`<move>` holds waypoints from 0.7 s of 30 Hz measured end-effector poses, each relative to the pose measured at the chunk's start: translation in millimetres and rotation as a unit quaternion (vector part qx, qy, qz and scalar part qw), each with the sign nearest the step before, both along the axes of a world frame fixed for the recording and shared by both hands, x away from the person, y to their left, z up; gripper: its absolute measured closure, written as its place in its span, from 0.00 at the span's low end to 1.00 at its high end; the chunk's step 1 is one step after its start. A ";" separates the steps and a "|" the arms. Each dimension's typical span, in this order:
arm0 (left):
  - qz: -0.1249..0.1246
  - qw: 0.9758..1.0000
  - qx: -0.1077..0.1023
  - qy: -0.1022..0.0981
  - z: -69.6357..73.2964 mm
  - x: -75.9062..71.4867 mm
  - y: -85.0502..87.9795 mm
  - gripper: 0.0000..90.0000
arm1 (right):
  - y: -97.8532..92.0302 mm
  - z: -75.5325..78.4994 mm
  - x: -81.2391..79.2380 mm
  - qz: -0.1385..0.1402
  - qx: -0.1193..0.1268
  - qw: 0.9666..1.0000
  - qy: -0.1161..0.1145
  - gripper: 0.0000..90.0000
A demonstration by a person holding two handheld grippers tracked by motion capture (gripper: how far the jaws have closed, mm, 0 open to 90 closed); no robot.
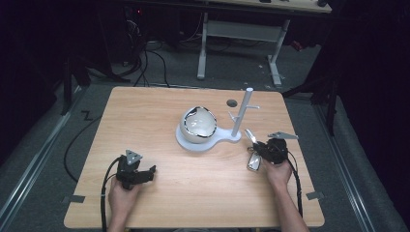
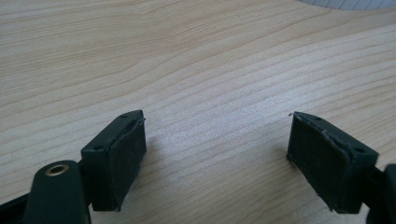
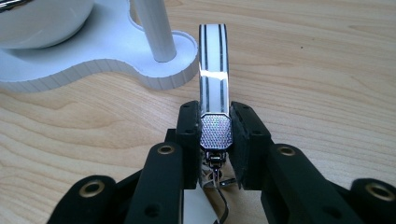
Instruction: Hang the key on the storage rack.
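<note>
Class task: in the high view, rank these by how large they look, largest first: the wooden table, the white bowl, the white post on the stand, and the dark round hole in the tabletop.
1. Wooden table
2. White bowl
3. White post, tall but thin, covering less area than the bowl
4. Dark round hole

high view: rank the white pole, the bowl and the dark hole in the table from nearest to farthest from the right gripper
From the right gripper:
1. White pole, just ahead of it on the stand's right end.
2. Bowl, further left on the stand's round end.
3. Dark hole, toward the far edge behind the stand; only slightly farther than the bowl.
</note>
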State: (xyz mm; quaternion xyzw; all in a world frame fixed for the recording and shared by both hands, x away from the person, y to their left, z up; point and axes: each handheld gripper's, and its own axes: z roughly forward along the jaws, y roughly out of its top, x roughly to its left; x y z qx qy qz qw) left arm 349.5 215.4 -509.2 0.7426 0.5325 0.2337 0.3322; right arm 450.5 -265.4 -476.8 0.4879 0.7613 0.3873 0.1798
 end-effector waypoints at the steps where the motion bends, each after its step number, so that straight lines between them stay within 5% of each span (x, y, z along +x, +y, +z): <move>1: 0.000 1.000 0.000 0.000 0.0 0.0 0.0 0.22 | -0.3 0.9 -1.0 0.002 -0.001 1.000 -0.002 0.83; 21: 0.000 1.000 0.000 0.000 0.0 0.0 0.0 0.22 | -11.0 41.2 -28.9 0.014 0.023 0.997 -0.073 0.83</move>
